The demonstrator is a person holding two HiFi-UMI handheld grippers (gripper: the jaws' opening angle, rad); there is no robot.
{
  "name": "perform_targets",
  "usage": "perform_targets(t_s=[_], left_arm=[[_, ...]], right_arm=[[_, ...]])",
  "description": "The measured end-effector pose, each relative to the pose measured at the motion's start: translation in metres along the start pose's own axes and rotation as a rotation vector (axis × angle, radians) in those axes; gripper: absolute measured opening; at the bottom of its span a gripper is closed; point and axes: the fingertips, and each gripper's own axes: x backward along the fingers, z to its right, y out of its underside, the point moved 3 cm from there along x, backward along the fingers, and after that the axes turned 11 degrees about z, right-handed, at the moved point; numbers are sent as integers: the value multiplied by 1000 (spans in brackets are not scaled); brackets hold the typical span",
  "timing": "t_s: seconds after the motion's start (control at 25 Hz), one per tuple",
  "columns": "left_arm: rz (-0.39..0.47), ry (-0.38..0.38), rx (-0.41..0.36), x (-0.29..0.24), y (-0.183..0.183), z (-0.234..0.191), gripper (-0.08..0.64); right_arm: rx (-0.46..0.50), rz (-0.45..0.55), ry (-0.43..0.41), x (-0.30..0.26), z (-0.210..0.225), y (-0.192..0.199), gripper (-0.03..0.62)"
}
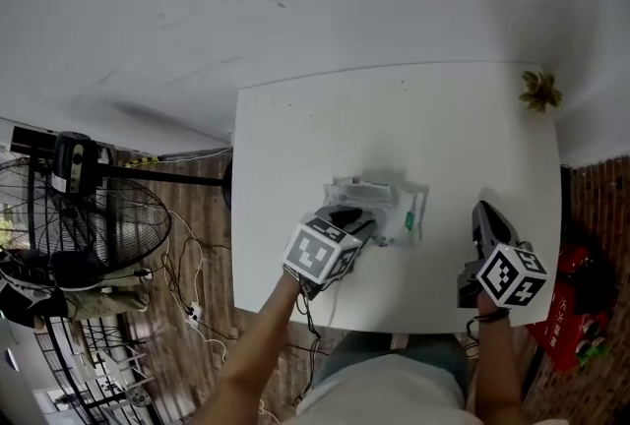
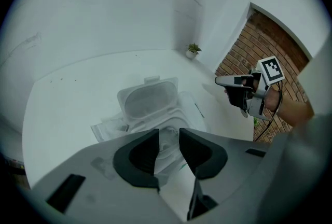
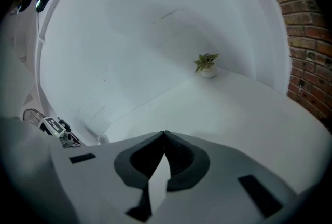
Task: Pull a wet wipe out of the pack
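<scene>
Head view: at frame centre the left gripper (image 1: 356, 221) leans over the wet wipe pack (image 1: 402, 209) on the white table (image 1: 443, 118); the right gripper (image 1: 484, 218) is at lower right, well apart

Left gripper view: jaws apart, straddling the wipe (image 2: 167, 146) below the open lid (image 2: 148, 94)

Right gripper view: jaws together, empty

With nothing pinning it down, the pack may lift with the wipe

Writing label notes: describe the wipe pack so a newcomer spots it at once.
Start at the white table; near the middle of its near edge, under the left claw, lies the wet wipe pack. It is a flat whitish packet with its flip lid open, unlike the small potted plant at the far right corner.
</scene>
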Motion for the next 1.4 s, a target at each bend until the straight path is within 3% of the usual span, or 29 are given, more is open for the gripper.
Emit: perform_targets(t_s=[0.68,1.4], left_arm=[[-99,101,65,-8,4,2,66],[-66,65,104,-11,5,-1,12]], right_arm=[[-32,10,28,3,12,3,2],[-31,30,36,12,13,-1,2]])
